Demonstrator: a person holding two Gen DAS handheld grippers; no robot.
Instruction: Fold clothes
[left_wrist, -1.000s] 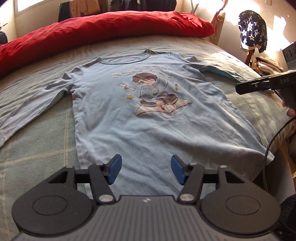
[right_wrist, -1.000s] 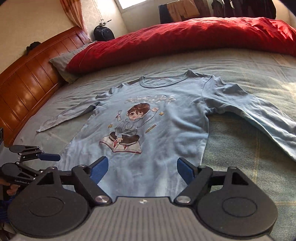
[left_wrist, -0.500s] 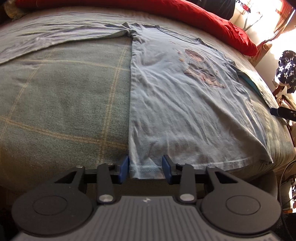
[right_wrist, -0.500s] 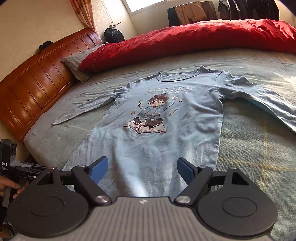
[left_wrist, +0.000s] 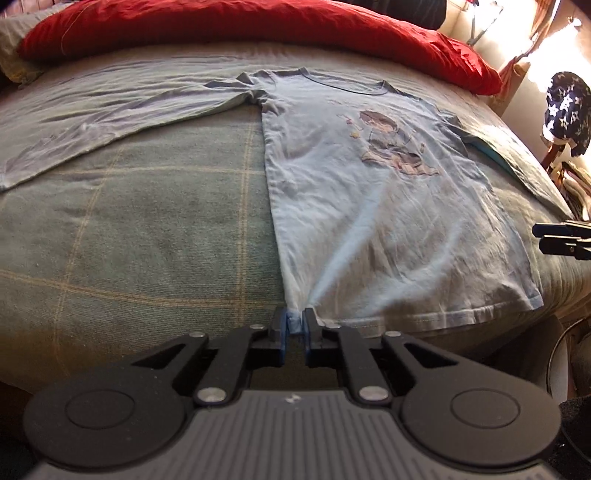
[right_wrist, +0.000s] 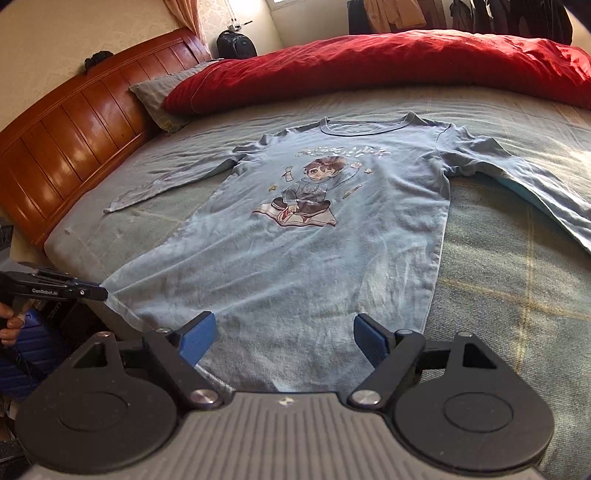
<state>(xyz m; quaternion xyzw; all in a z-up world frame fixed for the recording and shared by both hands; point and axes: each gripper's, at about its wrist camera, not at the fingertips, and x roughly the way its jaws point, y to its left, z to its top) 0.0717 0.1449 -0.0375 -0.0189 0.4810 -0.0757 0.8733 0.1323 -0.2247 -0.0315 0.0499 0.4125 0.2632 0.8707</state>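
A light-blue long-sleeved shirt (left_wrist: 369, 206) with a cartoon print lies flat, front up, on the bed, both sleeves spread out. My left gripper (left_wrist: 295, 325) is shut on the hem's left corner, and a ridge of cloth runs up from the pinch. Seen from the right wrist, the left gripper (right_wrist: 100, 294) meets that corner at the bed's edge, a hand behind it. My right gripper (right_wrist: 284, 332) stands open just above the middle of the shirt's (right_wrist: 314, 258) hem, nothing between its blue pads (right_wrist: 195, 338). The right gripper (left_wrist: 539, 238) shows at the left wrist view's right edge.
A red duvet (right_wrist: 369, 62) lies bunched across the far side of the bed. A wooden headboard (right_wrist: 74, 147) and a grey pillow (right_wrist: 159, 96) are at the left. The green plaid bed cover (left_wrist: 147, 221) lies bare left of the shirt. A star-patterned garment (left_wrist: 565, 110) hangs beyond the bed.
My left gripper dropped from above the shirt to the hem's left corner and shut on it. My right gripper stayed open and drew back toward the hem.
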